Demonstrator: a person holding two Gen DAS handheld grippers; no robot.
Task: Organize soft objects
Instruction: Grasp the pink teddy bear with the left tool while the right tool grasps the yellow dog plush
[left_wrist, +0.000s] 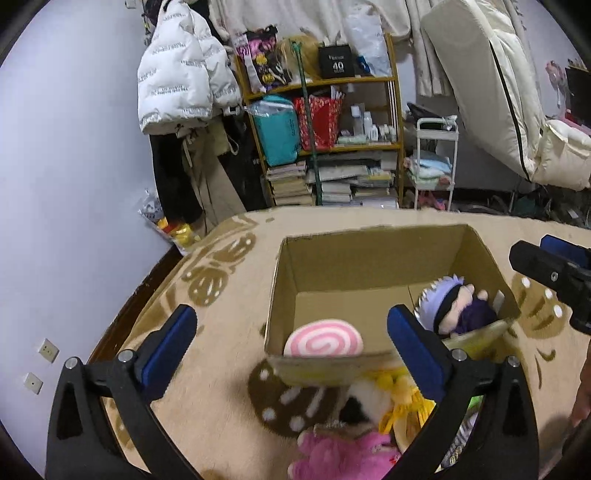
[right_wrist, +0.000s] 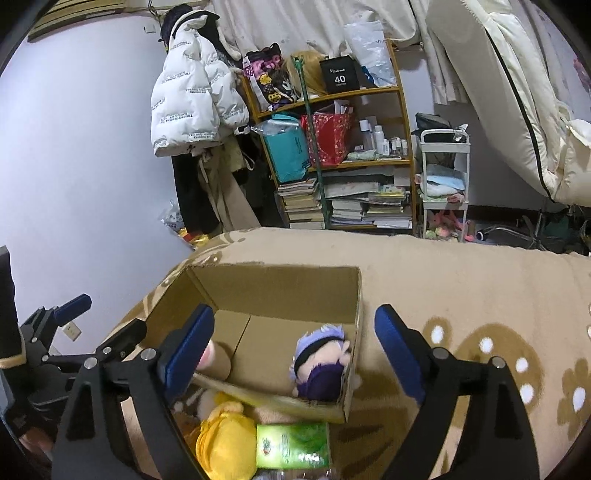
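Both tools stand wide open and empty: left tool (left_wrist: 291, 341), right tool (right_wrist: 295, 349). Ahead of them, the open brown cardboard box (left_wrist: 369, 254) holds a pink-and-white spiral plush (left_wrist: 323, 341) and a purple-clad, pale-haired plush doll (right_wrist: 321, 363). A yellow plush (right_wrist: 225, 439) lies below the right tool.

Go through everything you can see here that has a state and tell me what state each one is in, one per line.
Cardboard box: open on top, partly filled.
Pink swirl plush: inside the box, at its near wall.
Purple-haired doll: lying inside the box.
Yellow plush: outside the box.
Pink plush: outside the box.
Green packet: outside the box.
Left gripper: open, empty.
Right gripper: open, empty.
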